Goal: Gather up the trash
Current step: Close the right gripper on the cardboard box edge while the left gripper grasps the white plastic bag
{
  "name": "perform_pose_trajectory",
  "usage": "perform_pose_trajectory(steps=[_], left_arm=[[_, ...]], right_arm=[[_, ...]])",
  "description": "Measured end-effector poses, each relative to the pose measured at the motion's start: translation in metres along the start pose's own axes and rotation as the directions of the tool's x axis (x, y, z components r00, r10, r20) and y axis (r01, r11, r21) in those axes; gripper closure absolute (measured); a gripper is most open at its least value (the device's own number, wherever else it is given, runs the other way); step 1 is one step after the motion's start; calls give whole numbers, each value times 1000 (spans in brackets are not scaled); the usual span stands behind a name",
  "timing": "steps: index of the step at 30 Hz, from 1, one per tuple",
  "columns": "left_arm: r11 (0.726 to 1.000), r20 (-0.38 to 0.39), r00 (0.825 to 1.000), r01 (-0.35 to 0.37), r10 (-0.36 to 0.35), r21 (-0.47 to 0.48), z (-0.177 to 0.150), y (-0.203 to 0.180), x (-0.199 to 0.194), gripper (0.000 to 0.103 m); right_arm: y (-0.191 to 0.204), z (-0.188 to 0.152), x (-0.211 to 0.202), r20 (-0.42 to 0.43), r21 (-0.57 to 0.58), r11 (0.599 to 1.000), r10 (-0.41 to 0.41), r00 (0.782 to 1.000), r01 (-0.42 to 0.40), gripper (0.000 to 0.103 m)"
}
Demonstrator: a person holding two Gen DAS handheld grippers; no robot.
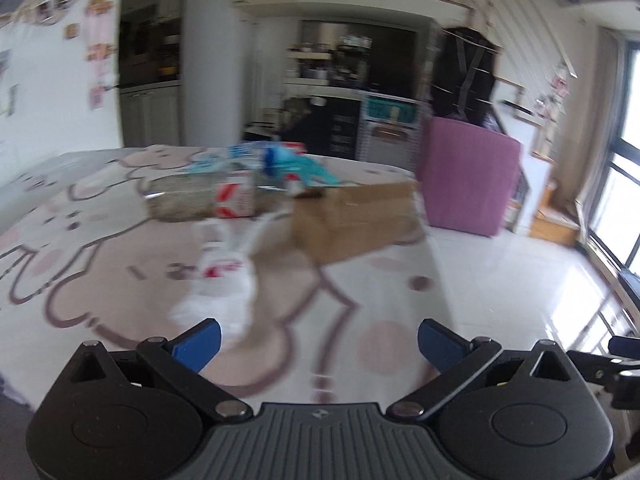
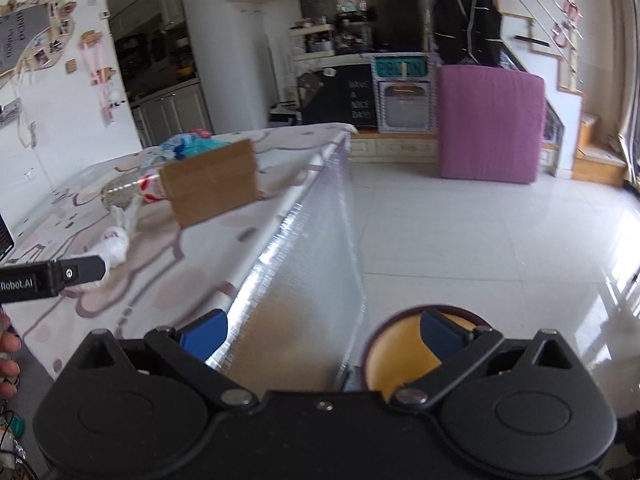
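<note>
Both your grippers gape empty over the table (image 1: 72, 208)

Left gripper (image 1: 319, 344) faces a white wrapper (image 1: 224, 268), long axis running away from you; beyond, a bottle (image 1: 200, 198) lies crosswise, cap toward the box (image 1: 352, 216). Right gripper (image 2: 323, 334) hangs off the table edge

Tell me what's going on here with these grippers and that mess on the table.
A person holds two grippers over a table strewn with trash. Both are open and empty. The left gripper faces a crumpled white plastic bag, with a plastic bottle and cardboard box beyond. The right gripper hangs past the table edge. Nothing is picked up yet.
</note>
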State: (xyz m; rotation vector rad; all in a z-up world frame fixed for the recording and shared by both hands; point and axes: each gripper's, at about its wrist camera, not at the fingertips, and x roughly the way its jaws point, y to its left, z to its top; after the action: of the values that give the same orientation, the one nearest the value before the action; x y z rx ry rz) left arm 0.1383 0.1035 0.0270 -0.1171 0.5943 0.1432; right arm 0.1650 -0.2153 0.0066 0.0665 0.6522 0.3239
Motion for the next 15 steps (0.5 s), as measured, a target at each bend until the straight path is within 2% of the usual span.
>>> perform_pose_trajectory(steps=[5,10,15], left_arm=[[995,17,997,-69,70,-68,-3,38,6,0],[989,4,996,-83,84,-121,-8,65,11,0],[982,-5,996,-88,88,-166,-13,84,18,0]], right_arm=[[42,22,22,29,-53,998,39,999,-38,0],[87,51,47,86,-58,996,66,994,-61,0],[134,78,86,100,-40,995,93,991,-90,0]])
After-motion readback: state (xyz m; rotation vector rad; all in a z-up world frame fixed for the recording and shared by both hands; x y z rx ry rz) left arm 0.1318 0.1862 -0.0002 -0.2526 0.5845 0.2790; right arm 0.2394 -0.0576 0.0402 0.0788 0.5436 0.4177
